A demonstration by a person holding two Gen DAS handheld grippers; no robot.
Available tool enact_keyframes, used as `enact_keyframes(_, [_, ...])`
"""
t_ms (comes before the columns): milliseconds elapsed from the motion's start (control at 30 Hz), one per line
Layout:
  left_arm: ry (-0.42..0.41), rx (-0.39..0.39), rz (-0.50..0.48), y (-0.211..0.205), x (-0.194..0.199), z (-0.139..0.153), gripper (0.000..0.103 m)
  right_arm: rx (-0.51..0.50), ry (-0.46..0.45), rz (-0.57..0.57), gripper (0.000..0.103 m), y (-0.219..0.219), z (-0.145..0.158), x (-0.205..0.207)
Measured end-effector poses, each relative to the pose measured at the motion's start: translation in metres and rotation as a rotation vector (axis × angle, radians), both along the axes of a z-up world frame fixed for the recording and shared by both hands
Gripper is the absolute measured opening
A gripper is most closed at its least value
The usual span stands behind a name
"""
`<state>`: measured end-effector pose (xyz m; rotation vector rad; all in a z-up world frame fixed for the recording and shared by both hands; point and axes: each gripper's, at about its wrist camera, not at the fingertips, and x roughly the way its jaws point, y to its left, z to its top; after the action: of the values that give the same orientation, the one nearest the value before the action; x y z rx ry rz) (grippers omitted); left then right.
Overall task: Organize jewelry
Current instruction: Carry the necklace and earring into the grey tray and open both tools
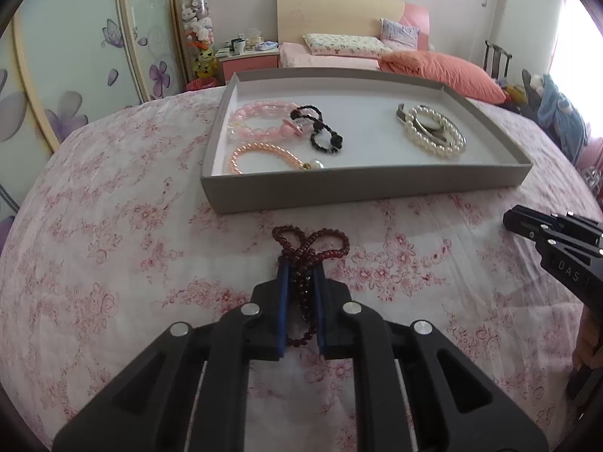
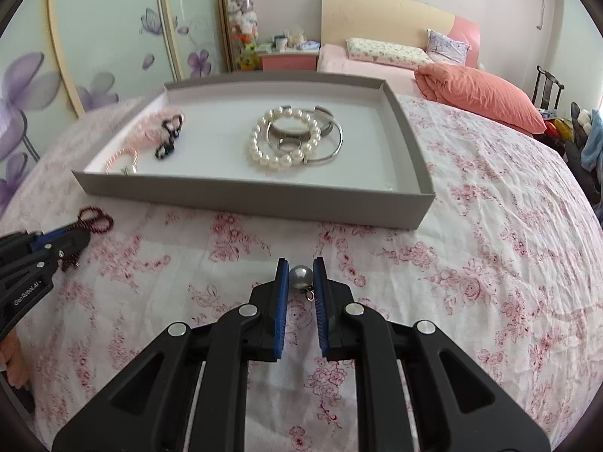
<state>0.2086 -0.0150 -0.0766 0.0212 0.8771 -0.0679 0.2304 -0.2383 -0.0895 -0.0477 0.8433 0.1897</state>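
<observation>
Left wrist view: left gripper (image 1: 301, 282) is clamping the dark red bead strand (image 1: 309, 243) over the floral bedspread (image 1: 113, 263), just short of the grey tray (image 1: 361, 188). Strand is hanging limp and light; bunched middle is the sensible hold, loops likely to snag. Right gripper (image 2: 300, 277) is pinching a grey pearl pendant (image 2: 300, 275): hard, round, probably slippery, so gripping across its widest part.

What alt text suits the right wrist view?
The right gripper pinches a grey pearl bead with a metal loop above a pink floral bedspread; beyond sits a shallow grey cardboard tray holding a white pearl bracelet.
</observation>
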Motion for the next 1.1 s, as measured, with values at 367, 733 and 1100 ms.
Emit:
enact_keyframes(367, [-0.249, -0.065, -0.014, 0.001, -0.04, 0.067, 0.012, 0.144, -0.335, -0.01, 0.014, -0.003, 0.076, -0.046])
enact_keyframes(733, [-0.44, -0.027, -0.003, -0.017, -0.061, 0.113, 0.012, 0.103, -0.581, 0.006, 0.014, 0.013, 0.118, -0.074])
enact_keyframes(1100, [-0.453, -0.019, -0.012, -0.022, -0.056, 0.117, 0.012, 0.111, -0.595, 0.013, 0.014, 0.014, 0.119, -0.07])
